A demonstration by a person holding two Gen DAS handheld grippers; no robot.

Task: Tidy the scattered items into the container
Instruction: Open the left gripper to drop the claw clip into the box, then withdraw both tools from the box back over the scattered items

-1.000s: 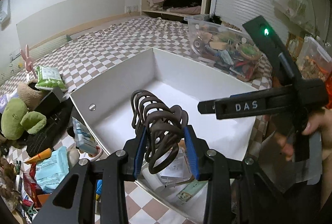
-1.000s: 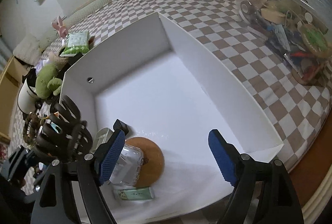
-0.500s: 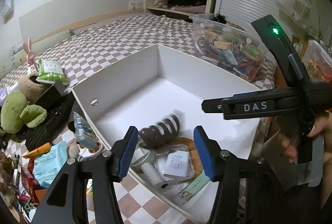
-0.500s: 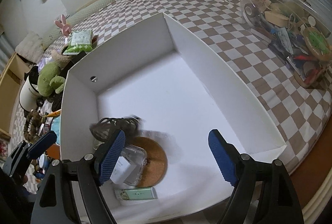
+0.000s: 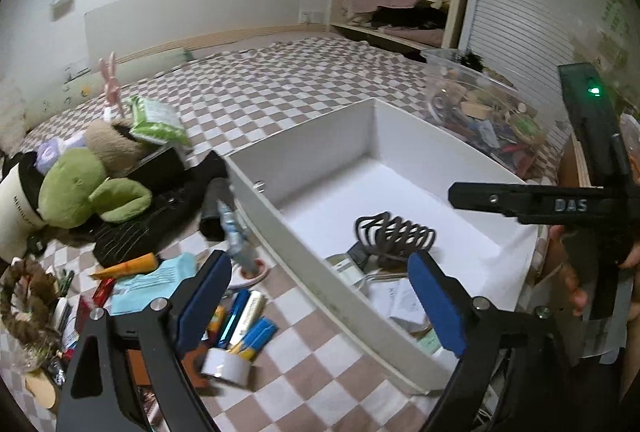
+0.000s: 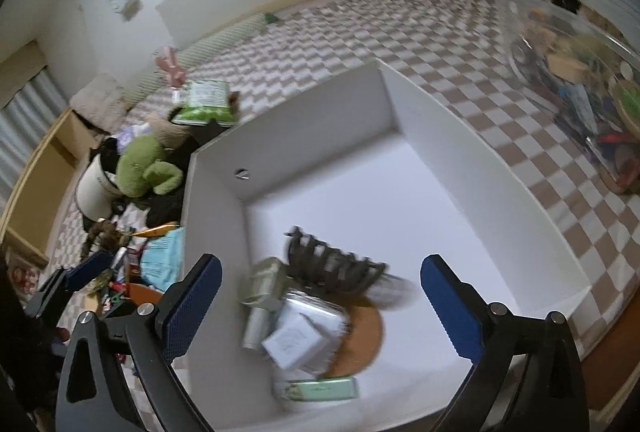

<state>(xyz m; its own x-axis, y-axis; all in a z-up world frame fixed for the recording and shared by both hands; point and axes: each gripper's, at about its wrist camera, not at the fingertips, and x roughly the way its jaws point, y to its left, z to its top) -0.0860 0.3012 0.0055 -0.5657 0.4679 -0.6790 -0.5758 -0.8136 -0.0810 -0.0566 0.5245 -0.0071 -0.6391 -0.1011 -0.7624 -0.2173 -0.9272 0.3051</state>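
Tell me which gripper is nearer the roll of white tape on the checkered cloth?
Left. The left gripper hangs open right above the white tape roll, outside the white box. The right gripper is open over the box interior, farther away.

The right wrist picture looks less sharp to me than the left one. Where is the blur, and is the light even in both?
Right wrist view: the dark hair clip in the white box is smeared, as is the clear bin; the right claw stays sharp. Left wrist view: the clip is crisp, only the tape roll is soft. Both are dim, with bent edges and dark corners.
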